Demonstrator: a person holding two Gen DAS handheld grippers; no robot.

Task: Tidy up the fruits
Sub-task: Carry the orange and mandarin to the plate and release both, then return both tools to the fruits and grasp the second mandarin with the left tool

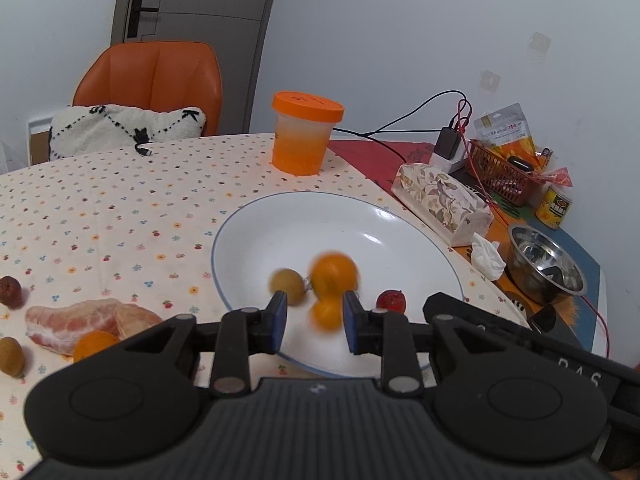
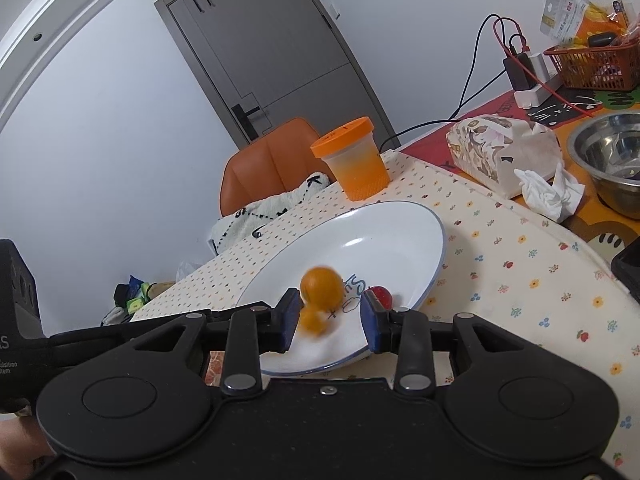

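Note:
A white plate (image 1: 280, 232) (image 2: 392, 232) with a blue rim holds a large orange (image 1: 334, 276) (image 2: 322, 284), a small orange (image 1: 326, 314) (image 2: 314, 320), a yellow-green fruit (image 1: 286, 286) and a red bumpy fruit (image 1: 391, 301) (image 2: 380, 296). The oranges and the yellow-green fruit are blurred by motion. My left gripper (image 1: 316, 322) hangs open over the plate's near edge, the small orange showing between its spread fingers, untouched. My right gripper (image 2: 331, 320) is open above the same edge. A pomelo piece (image 1: 80, 322), another orange (image 1: 94, 344), a brown fruit (image 1: 10, 290) and a yellow-green fruit (image 1: 11, 356) lie on the tablecloth at left.
Behind the plate stands an orange-lidded tub (image 1: 306, 136) (image 2: 354, 160). To its right are a floral tissue pack (image 1: 440, 200) (image 2: 500, 148), a steel bowl (image 1: 544, 268) (image 2: 612, 160), a red basket (image 1: 504, 172) (image 2: 592, 64), a can (image 1: 554, 206) and cables. An orange chair (image 1: 152, 80) is at the far edge.

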